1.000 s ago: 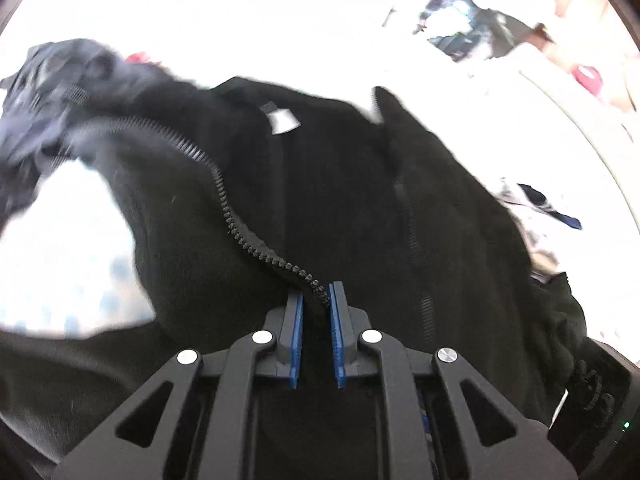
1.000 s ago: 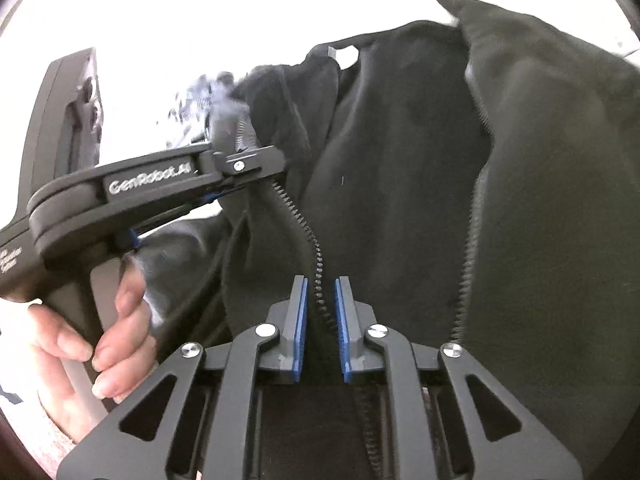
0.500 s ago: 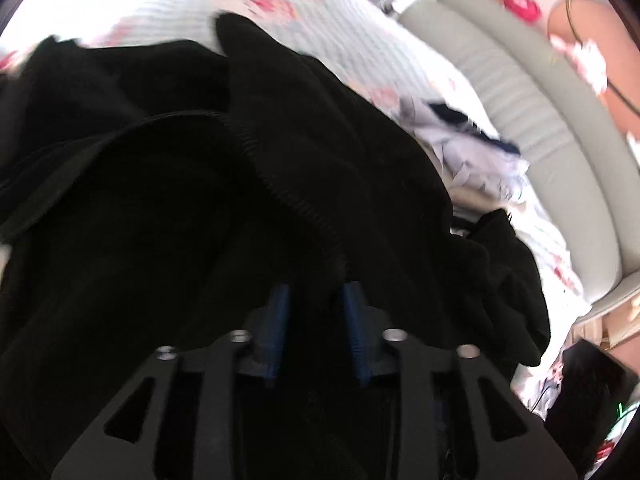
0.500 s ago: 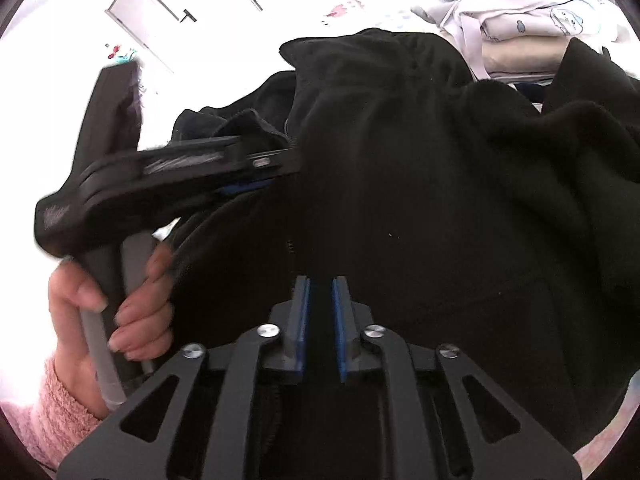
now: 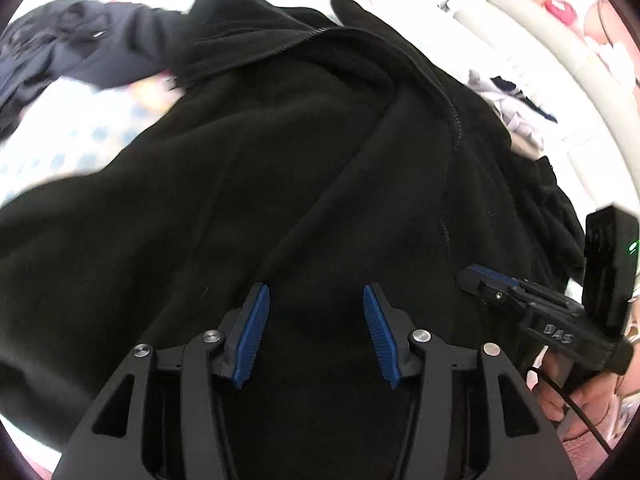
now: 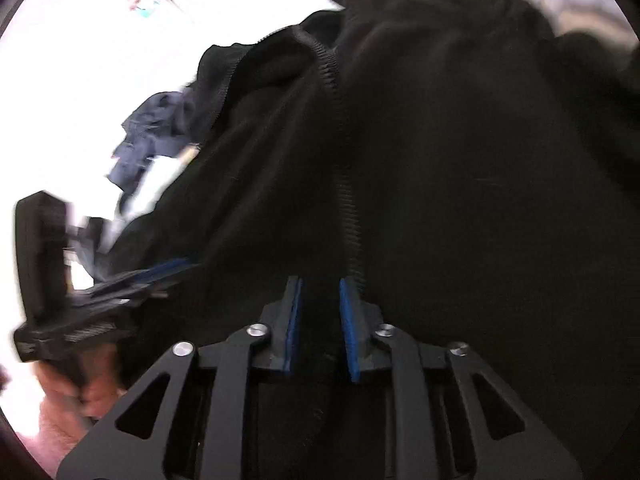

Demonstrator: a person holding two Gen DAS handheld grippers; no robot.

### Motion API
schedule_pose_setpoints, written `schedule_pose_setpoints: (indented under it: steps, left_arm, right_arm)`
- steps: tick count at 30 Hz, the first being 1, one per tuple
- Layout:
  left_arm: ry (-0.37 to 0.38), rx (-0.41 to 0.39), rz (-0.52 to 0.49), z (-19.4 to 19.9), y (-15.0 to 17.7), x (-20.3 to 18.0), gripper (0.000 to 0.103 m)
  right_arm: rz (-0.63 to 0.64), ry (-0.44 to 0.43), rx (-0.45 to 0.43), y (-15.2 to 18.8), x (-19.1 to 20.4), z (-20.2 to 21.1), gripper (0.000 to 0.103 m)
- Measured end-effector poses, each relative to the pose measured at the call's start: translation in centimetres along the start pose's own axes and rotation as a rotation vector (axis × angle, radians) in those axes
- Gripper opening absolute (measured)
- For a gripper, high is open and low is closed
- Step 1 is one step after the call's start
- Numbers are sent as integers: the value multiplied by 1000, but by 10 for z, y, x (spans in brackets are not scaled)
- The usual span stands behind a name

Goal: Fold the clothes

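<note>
Left gripper: its jaws stand wide apart with nothing between them; the blue pads hang just over the black fabric, and whether they touch it cannot be told.

Right gripper: the jaws sit close together with a narrow gap, and black cloth lies in that gap; whether the pads pinch it cannot be told. In the left wrist view this gripper shows from the side at the jacket's right edge, fingers together, tips against the fabric.

Jacket: a black fleece jacket spread out in loose folds, filling most of both views and lying under both tools.

Zipper: a line of black teeth runs from the collar area down to the right gripper's right finger, ending just beside it.

Hands: the right hand grips its tool's handle at the lower right of the left wrist view; the left hand, in a pink sleeve, shows blurred at the lower left of the right wrist view.

Dark blue garment: crumpled beyond the jacket's far left edge, touching it.

Bed: a pale, overexposed sheet under the clothes.

Pile of light clothes: just beside the jacket's right side.

Headboard: pale and padded, curving past the pile.
</note>
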State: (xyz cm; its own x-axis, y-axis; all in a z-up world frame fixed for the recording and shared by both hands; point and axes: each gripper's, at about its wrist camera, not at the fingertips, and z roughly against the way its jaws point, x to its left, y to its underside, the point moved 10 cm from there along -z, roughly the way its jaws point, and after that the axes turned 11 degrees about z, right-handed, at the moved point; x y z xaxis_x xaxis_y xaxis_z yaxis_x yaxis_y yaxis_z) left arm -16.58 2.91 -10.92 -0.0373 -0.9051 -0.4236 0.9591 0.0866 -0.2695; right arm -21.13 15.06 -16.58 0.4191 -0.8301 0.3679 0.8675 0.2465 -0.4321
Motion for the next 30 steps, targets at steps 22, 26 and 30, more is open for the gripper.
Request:
schedule_pose_setpoints:
  steps: [22,26,30]
  left_arm:
    - [-33,-105,-22,24,82,-12,59]
    - [44,-80,-13,33,84,-13,59]
    - [44,-119,0,36,79,-25,60]
  right_arm:
    - [55,-218,-57,105,87,35,14]
    - [109,-206,-97,102,98,53,12]
    - [81,-226,-104,106,93,56,12]
